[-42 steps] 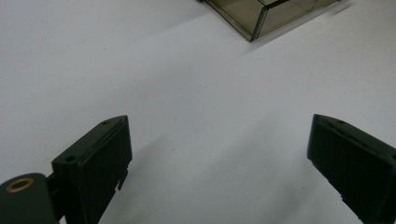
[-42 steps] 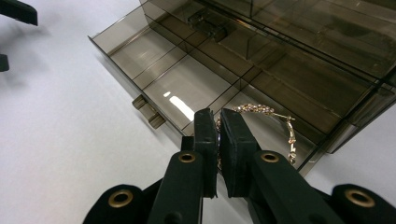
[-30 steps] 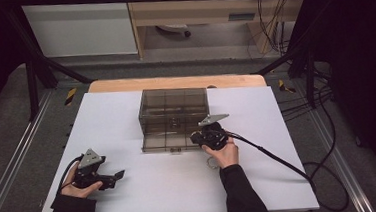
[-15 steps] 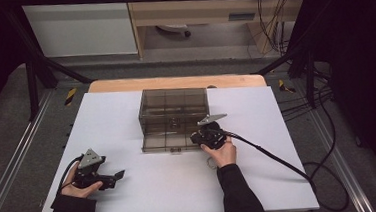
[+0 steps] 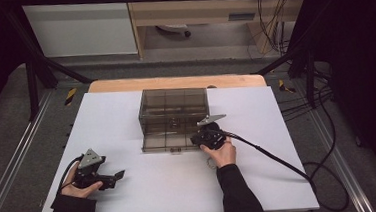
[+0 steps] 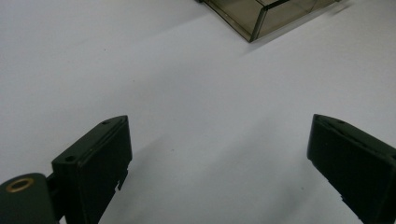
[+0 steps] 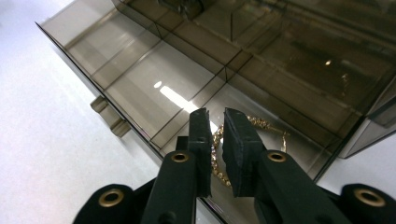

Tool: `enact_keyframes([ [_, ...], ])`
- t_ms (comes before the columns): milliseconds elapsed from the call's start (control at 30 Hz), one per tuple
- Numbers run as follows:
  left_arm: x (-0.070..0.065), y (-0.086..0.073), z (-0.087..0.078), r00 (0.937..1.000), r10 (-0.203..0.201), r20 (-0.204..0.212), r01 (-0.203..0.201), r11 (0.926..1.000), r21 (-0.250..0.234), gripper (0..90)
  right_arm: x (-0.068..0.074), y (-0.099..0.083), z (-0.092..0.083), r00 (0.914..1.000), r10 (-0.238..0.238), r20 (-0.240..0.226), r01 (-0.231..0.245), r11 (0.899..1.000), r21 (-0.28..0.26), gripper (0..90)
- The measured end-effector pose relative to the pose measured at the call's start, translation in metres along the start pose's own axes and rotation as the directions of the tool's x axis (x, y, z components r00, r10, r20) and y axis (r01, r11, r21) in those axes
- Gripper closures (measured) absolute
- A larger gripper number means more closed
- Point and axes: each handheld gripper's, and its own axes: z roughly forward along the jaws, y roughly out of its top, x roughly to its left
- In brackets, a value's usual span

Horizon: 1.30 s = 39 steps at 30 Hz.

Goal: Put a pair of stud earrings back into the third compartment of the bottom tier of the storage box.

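Our right gripper [image 7: 215, 122] hangs over the pulled-out drawer [image 7: 140, 84] of the smoky plastic box [image 5: 174, 118], its jaws a narrow slit apart and just opening; the gold chain [image 7: 254, 125] lies on the drawer floor right under and beyond the tips, and it looks let go, though the tips hide part of it. The drawer's front edge runs just below the jaws, and a partition stands close to their left. Our left gripper [image 6: 219, 163] rests with jaws spread wide and nothing between them, bare white table [image 6: 140, 70] all around, the box's corner far ahead.
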Motion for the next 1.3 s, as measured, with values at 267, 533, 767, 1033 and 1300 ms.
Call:
enact_keyframes([
  [267, 0.000, 0.000, 0.000, 1.0000, 0.002, 0.000, -0.002, 1.0000, 0.001, 6.4, 0.005, 0.004, -0.015, 0.9999, -0.014, 0.000, 0.014, 0.999, -0.048, 68.0],
  [533, 0.000, 0.000, 0.000, 1.0000, 0.001, -0.001, -0.001, 1.0000, 0.000, 6.4, 0.014, 0.005, -0.031, 0.9998, -0.013, -0.016, 0.012, 0.997, -0.079, 46.0],
  [767, 0.000, 0.000, 0.000, 1.0000, 0.002, 0.000, -0.002, 1.0000, 0.000, 6.4, 0.016, 0.004, -0.047, 0.9994, -0.007, -0.034, 0.004, 0.996, -0.095, 31.9],
  [1033, 0.000, 0.000, 0.000, 1.0000, 0.002, -0.002, -0.002, 1.0000, 0.001, 6.5, 0.012, -0.004, -0.060, 0.9999, 0.010, -0.006, -0.011, 0.996, -0.089, 15.2],
  [1300, 0.000, 0.000, 0.000, 1.0000, 0.002, -0.002, -0.002, 1.0000, 0.001, 6.4, 0.008, -0.013, -0.071, 0.9994, 0.034, -0.009, -0.035, 0.995, -0.095, 5.6],
])
